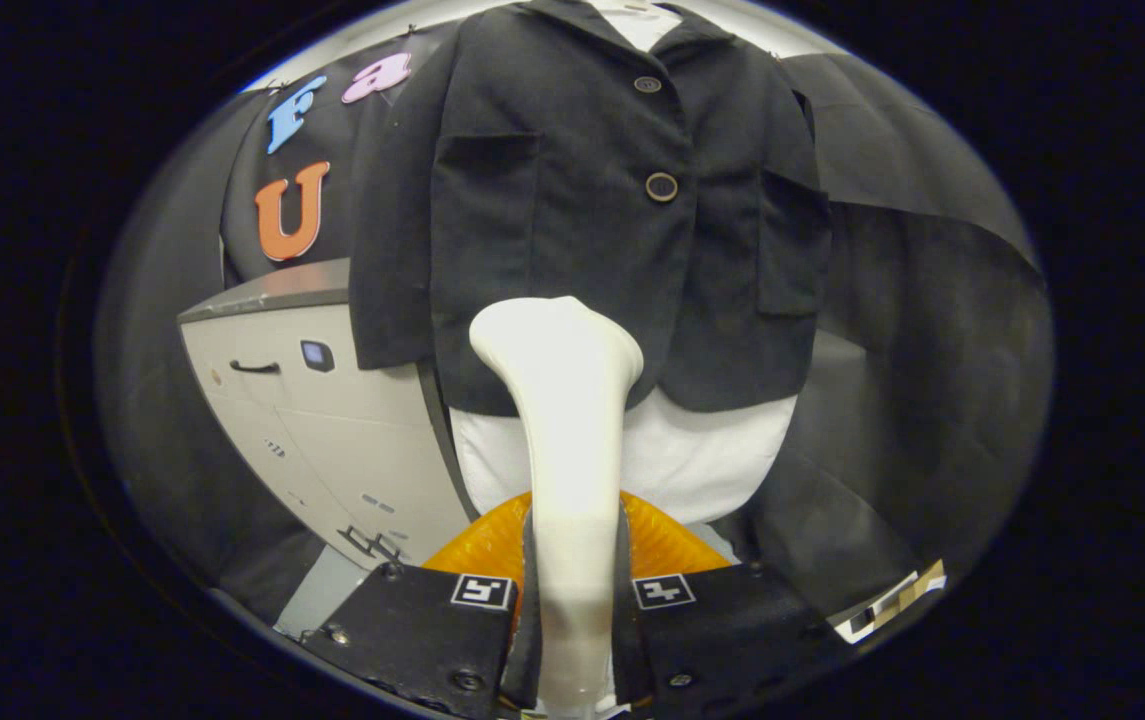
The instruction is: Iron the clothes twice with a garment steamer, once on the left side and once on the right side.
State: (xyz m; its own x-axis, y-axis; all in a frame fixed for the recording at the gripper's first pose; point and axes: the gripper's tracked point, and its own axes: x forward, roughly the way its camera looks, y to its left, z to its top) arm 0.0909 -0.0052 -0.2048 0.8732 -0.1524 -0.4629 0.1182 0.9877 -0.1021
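I have the gripper (pixel 572 600) clamped on the steamer (pixel 560 420), both fingers pressing its narrow handle from either side. It looks like smooth, rigid plastic, probably slick and top-heavy toward the flared head, so I judge this low grip on the neck the right hold, kept firm against twisting. The tool points forward and up, roughly level, its head just at the lower hem of the jacket (pixel 592 200). Under the fingers sits an orange base (pixel 667 545). Beyond, a white shirt (pixel 692 460) hangs below the jacket, both soft and likely to swing under pressure. A cabinet (pixel 302 400) stands to the left, farther back.
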